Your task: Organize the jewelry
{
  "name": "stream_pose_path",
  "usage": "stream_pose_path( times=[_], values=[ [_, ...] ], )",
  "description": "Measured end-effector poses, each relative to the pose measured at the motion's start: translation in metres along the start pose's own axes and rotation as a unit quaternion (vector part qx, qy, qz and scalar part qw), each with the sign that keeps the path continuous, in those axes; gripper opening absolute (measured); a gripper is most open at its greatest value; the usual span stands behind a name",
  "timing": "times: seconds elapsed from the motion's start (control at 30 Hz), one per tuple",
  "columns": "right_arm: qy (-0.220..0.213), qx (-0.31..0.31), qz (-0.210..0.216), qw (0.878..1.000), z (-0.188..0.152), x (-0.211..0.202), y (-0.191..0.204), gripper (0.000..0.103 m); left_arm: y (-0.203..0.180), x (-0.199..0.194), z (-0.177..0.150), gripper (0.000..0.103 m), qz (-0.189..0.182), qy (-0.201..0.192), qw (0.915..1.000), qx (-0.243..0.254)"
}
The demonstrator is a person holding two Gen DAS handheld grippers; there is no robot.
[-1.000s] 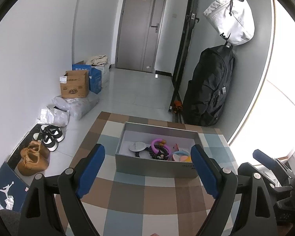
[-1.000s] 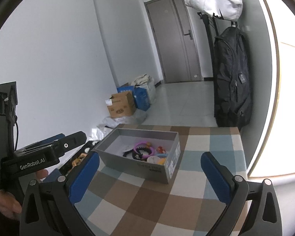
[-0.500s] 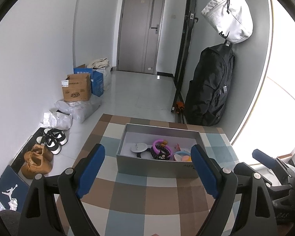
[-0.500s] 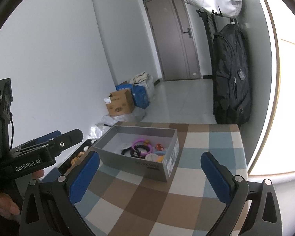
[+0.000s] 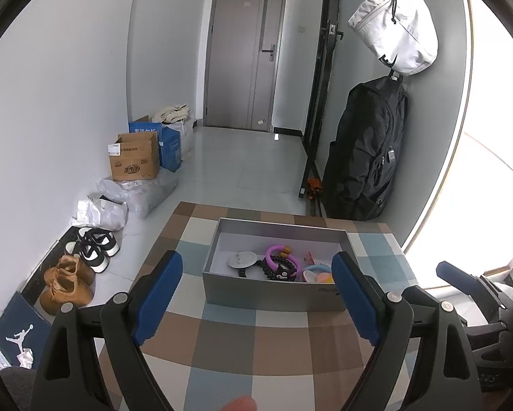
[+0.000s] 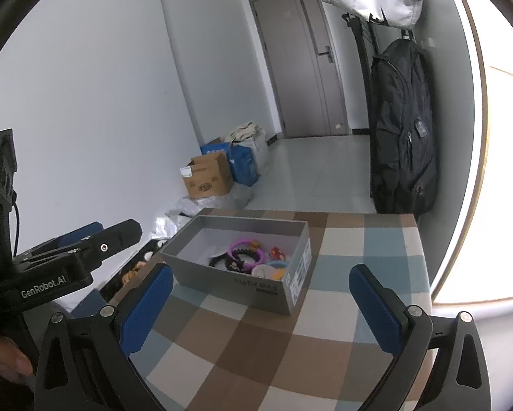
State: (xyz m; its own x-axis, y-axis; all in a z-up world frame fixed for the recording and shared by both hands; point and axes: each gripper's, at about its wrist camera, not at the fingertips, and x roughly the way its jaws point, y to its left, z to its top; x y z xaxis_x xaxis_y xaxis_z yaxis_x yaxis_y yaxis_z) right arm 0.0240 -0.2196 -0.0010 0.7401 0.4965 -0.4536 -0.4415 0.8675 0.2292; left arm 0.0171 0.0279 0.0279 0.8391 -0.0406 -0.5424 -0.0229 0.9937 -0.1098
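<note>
Left hand-held gripper [image 5: 256, 294] and right hand-held gripper [image 6: 261, 303] are held wide open, nothing gripped. Jewelry [image 5: 280, 265] is seen inside grey box [image 5: 273, 293] on checkered surface [image 5: 280, 339], ahead of both.

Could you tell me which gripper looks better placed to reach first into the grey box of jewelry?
Probably the left gripper: its open fingers frame the grey box squarely. The right gripper sees it off-centre, at an angle.

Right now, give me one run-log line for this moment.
left claw: open, empty | right claw: open, empty | grey box: on checked cloth, jewelry inside | phase: not yet reaching
</note>
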Motion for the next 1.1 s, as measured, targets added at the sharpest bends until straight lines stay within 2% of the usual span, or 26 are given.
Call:
stream_pose_path(
  times=[0.93,1.1],
  values=[
    [0.001,0.002,0.0,1.0,-0.0038,0.0017,-0.0013,0.103,-0.0003,-0.0003,0.0005,0.086,-0.013,0.003,0.9999,-0.002],
    [0.003,0.001,0.001,1.0,-0.0034,0.0029,0.0005,0.103,0.0025,0.0,0.0004,0.086,-0.026,0.006,0.9995,-0.017]
  ],
)
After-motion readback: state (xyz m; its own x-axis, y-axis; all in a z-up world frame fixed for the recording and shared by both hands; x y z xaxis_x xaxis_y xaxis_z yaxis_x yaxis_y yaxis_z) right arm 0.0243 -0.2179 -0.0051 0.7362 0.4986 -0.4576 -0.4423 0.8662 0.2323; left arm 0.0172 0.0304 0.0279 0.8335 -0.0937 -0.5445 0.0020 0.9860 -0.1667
